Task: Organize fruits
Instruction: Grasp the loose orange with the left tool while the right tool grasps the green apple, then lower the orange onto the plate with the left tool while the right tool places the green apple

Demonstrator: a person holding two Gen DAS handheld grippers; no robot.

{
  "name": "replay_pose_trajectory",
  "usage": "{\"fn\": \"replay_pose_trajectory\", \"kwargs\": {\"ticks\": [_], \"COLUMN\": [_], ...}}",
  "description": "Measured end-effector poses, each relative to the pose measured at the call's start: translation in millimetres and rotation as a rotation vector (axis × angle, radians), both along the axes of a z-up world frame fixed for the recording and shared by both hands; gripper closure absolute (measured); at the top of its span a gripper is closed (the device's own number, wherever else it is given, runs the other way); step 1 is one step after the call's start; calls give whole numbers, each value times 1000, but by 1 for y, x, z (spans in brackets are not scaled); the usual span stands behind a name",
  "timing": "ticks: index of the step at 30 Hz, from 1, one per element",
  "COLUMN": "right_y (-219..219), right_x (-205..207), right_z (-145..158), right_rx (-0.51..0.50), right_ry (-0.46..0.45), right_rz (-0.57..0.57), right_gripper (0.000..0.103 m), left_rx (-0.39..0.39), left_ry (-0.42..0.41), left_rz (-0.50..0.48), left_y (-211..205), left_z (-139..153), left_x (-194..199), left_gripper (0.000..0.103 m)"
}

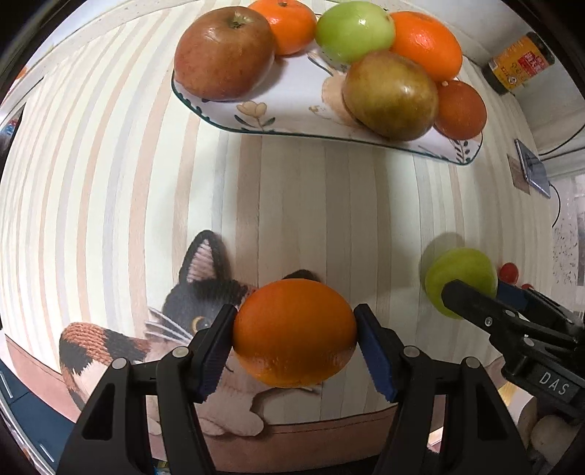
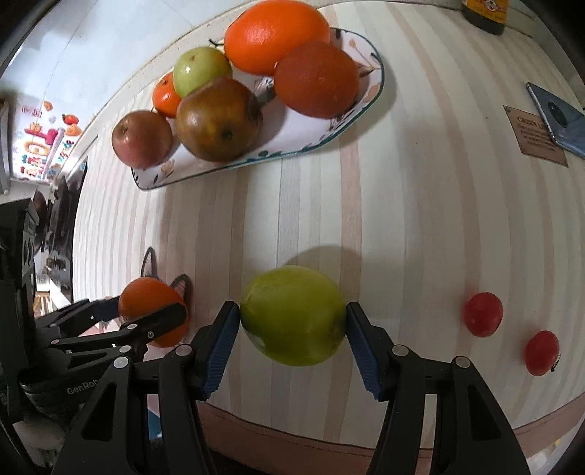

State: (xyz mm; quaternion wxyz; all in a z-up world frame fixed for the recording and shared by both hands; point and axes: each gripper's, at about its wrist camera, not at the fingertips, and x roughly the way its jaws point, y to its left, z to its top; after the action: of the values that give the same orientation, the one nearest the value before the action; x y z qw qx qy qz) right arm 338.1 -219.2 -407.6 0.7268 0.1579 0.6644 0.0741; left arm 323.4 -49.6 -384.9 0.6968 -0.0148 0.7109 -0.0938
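My left gripper (image 1: 294,334) is shut on an orange (image 1: 294,332) and holds it above the striped cloth, near the front edge. My right gripper (image 2: 292,318) is shut on a green apple (image 2: 292,316), also lifted, with its shadow on the cloth behind it. Each shows in the other view: the green apple (image 1: 459,279) at right, the orange (image 2: 151,310) at left. A flowered plate (image 1: 292,113) at the back holds several fruits: a red apple (image 1: 223,53), a brownish apple (image 1: 391,95), a green apple (image 1: 354,31) and oranges. The plate also shows in the right wrist view (image 2: 329,128).
Two small red tomatoes (image 2: 482,314) (image 2: 541,352) lie on the cloth to the right. A phone (image 2: 559,118) on a brown card (image 2: 535,137) and a dark jar (image 1: 519,64) stand at the far right. A cat picture (image 1: 190,303) marks the cloth's front left.
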Motion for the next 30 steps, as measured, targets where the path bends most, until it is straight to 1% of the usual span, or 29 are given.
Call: {"fn": "replay_pose_trajectory", "kwargs": {"ticks": [4,7,8,10,12,14,18,20,22,24,27,30], "right_y": [-6,-10,-12,-17,-22,-30,-46,-53,-61,-67,-72,-78], "right_x": [1,2,3,5,10,16,34,42,53,59,66,67], "right_z": [2,5,7,14,22,31,47,51,53,50,37,24], "right_rx": [21,28,40,64,83,95,132,151,184,222,290,380], "right_ry": [-1,-7,-12,-23,-45,-66,-116,-130,-136,-123,-81,-46], "right_rz": [-25,-44,-57,-83,-109,-130,-192,-223,-271,-311,-381,-464], "right_gripper": [41,41,41,41,41,41,41,41,41,41,41,41], "left_rx": [-8,-17,-25,-45,-62,-68,-43,-38,-34,-17,-3,3], "left_ry": [-2,-19,-29,-61,-96,-126,-178,-176,-151,-127,-106,-82], "left_rz": [10,8,11,16,20,23,9,1,-3,-5,3,16], "left_y": [4,12,16,17,19,19,9,3,-1,-3,-4,-5], "left_z": [2,10,16,33,44,54,69,63,58,48,36,25], "left_x": [2,26,27,39,48,66,102,120,132,136,134,131], "left_gripper": [40,40,40,40,40,40,40,40,40,40,40,40]}}
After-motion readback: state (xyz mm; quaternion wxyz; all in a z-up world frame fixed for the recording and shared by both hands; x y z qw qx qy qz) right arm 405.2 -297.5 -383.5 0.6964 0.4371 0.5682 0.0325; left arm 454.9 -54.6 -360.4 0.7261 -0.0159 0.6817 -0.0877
